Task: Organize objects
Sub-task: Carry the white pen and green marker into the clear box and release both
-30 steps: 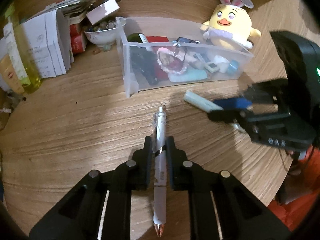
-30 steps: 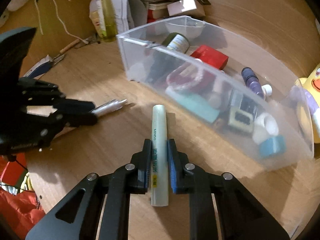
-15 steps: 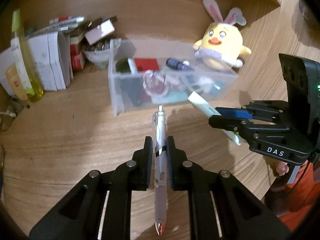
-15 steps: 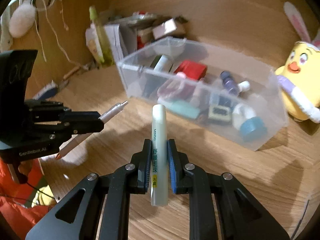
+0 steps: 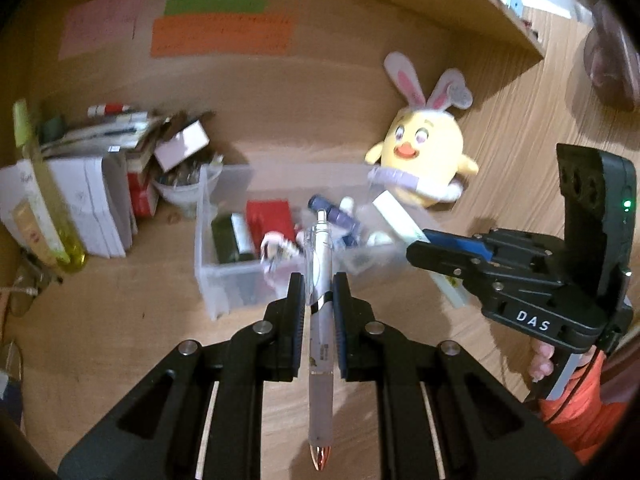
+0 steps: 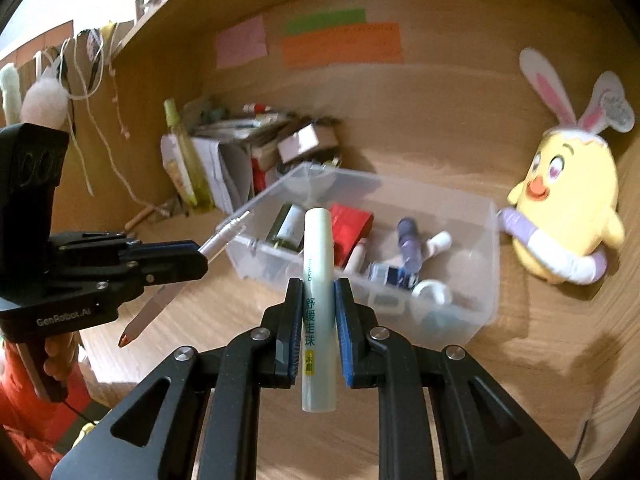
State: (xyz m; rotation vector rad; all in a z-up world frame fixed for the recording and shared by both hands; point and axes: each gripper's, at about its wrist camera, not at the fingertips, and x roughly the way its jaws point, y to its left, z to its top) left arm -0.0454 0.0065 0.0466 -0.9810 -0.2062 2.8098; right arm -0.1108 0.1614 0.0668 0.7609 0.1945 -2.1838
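Observation:
My left gripper [image 5: 317, 284] is shut on a silver-and-white pen [image 5: 320, 332], its copper tip pointing back toward the camera. My right gripper [image 6: 316, 292] is shut on a pale green tube [image 6: 317, 300] with printed characters. Both are held in the air in front of a clear plastic bin [image 6: 486, 280] holding several small items, among them a red box [image 6: 352, 224] and a dark purple bottle [image 6: 408, 240]. From the left wrist view the right gripper [image 5: 416, 254] sits at the right with the tube [image 5: 400, 216]; from the right wrist view the left gripper [image 6: 200, 264] sits at the left with the pen [image 6: 224, 234].
A yellow chick plush with bunny ears [image 5: 424, 160] stands right of the bin [image 5: 208, 280]. Stacked books and boxes [image 5: 96, 200], a yellow-green bottle [image 5: 44, 204] and a white bowl [image 5: 180, 192] crowd the back left. Coloured paper notes [image 5: 220, 32] hang on the wooden back wall. A hand [image 5: 542, 360] holds the right gripper's handle.
Both grippers have risen off the desk with the pen and the tube and tilted up, so the bin sits lower in view and the back wall and notes now show.

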